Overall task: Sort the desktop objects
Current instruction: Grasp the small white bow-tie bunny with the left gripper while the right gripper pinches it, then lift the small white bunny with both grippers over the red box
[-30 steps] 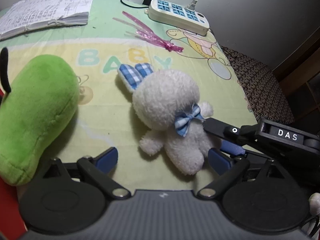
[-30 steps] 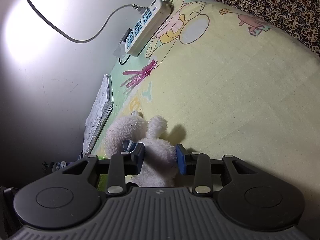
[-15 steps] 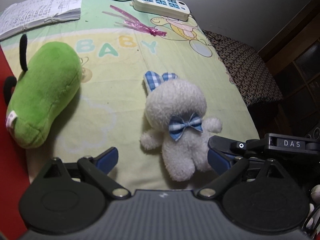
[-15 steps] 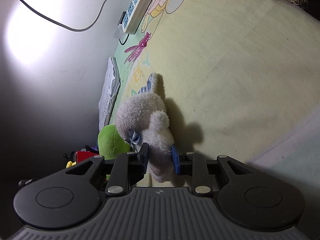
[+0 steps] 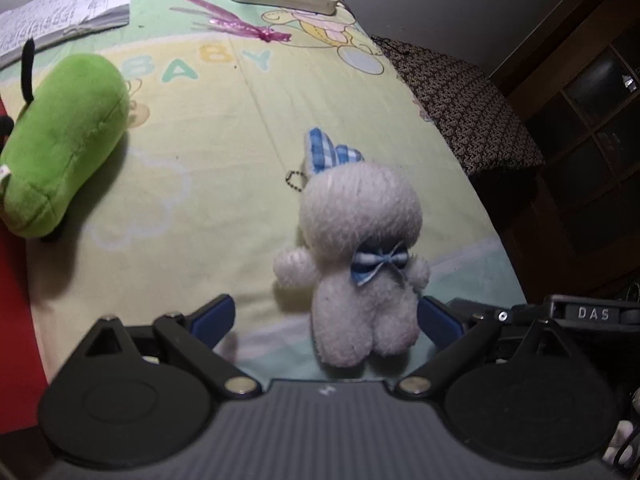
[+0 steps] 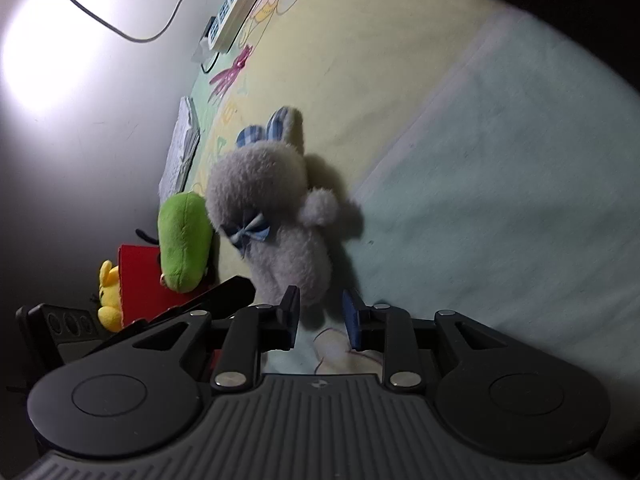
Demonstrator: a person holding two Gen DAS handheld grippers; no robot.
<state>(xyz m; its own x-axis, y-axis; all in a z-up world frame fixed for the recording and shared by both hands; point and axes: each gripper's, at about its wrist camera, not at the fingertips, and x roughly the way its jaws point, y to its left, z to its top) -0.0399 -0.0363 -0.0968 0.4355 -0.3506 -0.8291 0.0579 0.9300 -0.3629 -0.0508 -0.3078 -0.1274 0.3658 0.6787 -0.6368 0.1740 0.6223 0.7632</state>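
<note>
So the only readable text is "BABY" printed on the blanket (image 5: 248,128) and a "DAS" label on the right gripper (image 6: 320,312), the notebook (image 5: 64,4) scribble is too small to read. That gripper's jaws just eased a bit but still pinch the white bunny plush (image 5: 360,240) by its legs near the blanket's front edge. The left gripper (image 5: 320,316) hangs wide open, the green plush (image 5: 64,140) gets cut off at the frame edge.
</note>
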